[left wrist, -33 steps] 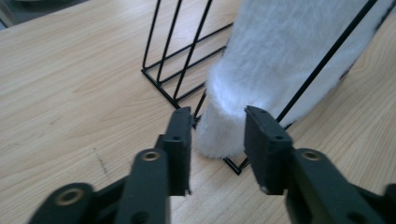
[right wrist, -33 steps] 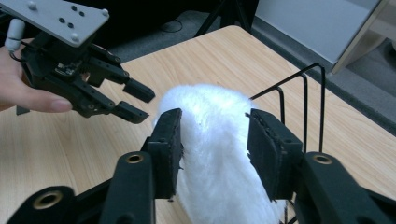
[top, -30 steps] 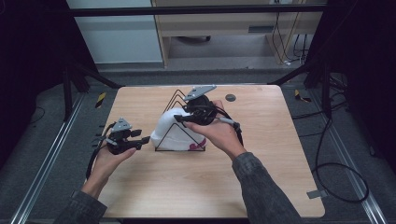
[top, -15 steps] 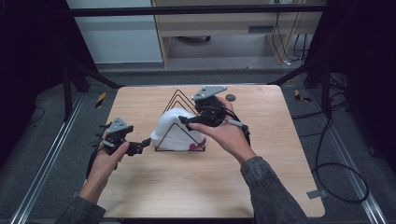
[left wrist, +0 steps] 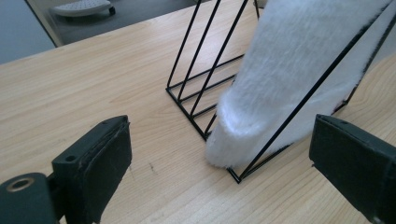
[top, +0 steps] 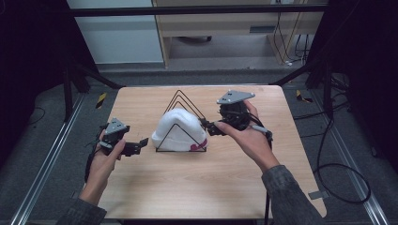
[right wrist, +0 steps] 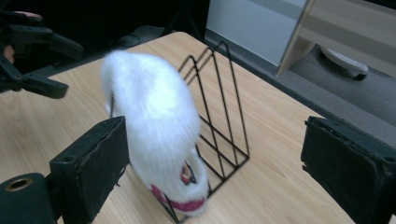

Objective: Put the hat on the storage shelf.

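Note:
A white fluffy hat (top: 179, 129) with a red mark at its rim hangs over a black wire rack (top: 180, 150) in the middle of the wooden table (top: 187, 187). My left gripper (top: 138, 146) is just left of the hat, apart from it, open; its jaws have just been opening and nothing is between them. My right gripper (top: 208, 127) is at the hat's right edge, open, its jaws have just been opening and grip nothing. The hat (left wrist: 289, 70) and rack (left wrist: 198, 113) lie ahead of the left gripper (left wrist: 219, 135). The right gripper (right wrist: 215, 130) faces the hat (right wrist: 154, 116).
Bare tabletop lies in front of the rack and behind it. The left gripper (right wrist: 32, 42) appears far off in the right gripper view. Dark frame posts, floor rails and cables (top: 338, 168) surround the table.
Both grippers have opened and let go of the hat. The right gripper has drawn off from the hat's top to its right side. The left hand has barely moved.

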`<act>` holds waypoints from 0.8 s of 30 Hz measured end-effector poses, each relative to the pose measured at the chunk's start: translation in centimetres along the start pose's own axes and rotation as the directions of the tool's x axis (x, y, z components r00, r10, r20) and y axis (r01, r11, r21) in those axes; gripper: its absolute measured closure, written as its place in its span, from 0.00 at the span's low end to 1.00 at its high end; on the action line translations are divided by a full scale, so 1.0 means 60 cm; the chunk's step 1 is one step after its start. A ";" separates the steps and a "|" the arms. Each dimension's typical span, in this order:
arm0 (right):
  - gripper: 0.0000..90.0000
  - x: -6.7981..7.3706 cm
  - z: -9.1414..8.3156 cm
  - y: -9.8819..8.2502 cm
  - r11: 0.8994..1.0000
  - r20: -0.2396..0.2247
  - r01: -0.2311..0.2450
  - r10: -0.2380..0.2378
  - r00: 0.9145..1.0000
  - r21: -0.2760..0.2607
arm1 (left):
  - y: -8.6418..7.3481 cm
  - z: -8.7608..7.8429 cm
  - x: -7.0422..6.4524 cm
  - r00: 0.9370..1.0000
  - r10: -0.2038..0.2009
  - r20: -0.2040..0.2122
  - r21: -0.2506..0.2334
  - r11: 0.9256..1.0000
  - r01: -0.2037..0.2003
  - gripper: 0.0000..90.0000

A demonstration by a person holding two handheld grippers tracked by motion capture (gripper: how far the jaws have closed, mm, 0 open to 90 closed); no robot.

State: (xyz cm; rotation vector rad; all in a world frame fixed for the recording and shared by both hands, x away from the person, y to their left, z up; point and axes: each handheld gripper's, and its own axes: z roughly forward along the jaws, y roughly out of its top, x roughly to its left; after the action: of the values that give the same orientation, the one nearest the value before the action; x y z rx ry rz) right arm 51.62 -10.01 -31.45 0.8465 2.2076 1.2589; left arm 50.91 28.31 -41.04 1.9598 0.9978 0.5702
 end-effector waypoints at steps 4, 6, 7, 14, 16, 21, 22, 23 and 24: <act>0.10 -0.020 -0.022 -0.021 1.000 0.026 -0.027 0.027 0.999 0.002 | -0.004 0.004 0.000 1.000 0.001 -0.015 0.004 1.000 -0.001 0.06; 0.13 -0.032 -0.030 -0.034 0.999 0.055 -0.040 0.040 0.998 0.010 | -0.007 0.007 0.000 1.000 0.006 -0.014 0.011 1.000 -0.006 0.06; 0.15 -0.037 -0.034 -0.041 0.999 0.076 -0.045 0.044 0.996 0.014 | -0.008 0.008 0.001 1.000 0.006 -0.016 0.019 1.000 -0.006 0.06; 0.16 -0.070 -0.064 -0.107 0.994 0.152 -0.104 0.100 0.983 0.018 | -0.021 0.009 0.009 1.000 0.003 -0.009 0.015 1.000 -0.003 0.06; 0.16 -0.077 -0.070 -0.123 0.994 0.166 -0.110 0.105 0.980 0.022 | -0.024 0.007 0.012 1.000 0.012 -0.011 0.020 1.000 -0.012 0.06; 0.16 -0.094 -0.083 -0.165 0.989 0.200 -0.145 0.137 0.970 0.023 | -0.037 0.009 0.026 1.000 -0.003 -0.007 0.021 1.000 0.003 0.06; 0.16 -0.096 -0.084 -0.174 0.988 0.206 -0.153 0.145 0.968 0.026 | -0.041 0.011 0.027 1.000 -0.006 -0.002 0.020 1.000 0.006 0.06; 0.16 -0.099 -0.085 -0.182 0.986 0.212 -0.162 0.152 0.965 0.028 | -0.043 0.012 0.027 1.000 -0.007 0.000 0.021 1.000 0.007 0.06; 0.16 -0.101 -0.085 -0.188 0.986 0.215 -0.167 0.157 0.964 0.028 | -0.047 0.014 0.027 1.000 -0.004 0.004 0.021 1.000 0.004 0.06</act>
State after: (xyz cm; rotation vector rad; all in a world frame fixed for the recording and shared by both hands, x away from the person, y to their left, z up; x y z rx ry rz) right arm 49.39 -21.69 -38.36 1.1448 2.0381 1.1346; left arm 51.22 30.18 -43.81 1.9766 1.0089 0.5548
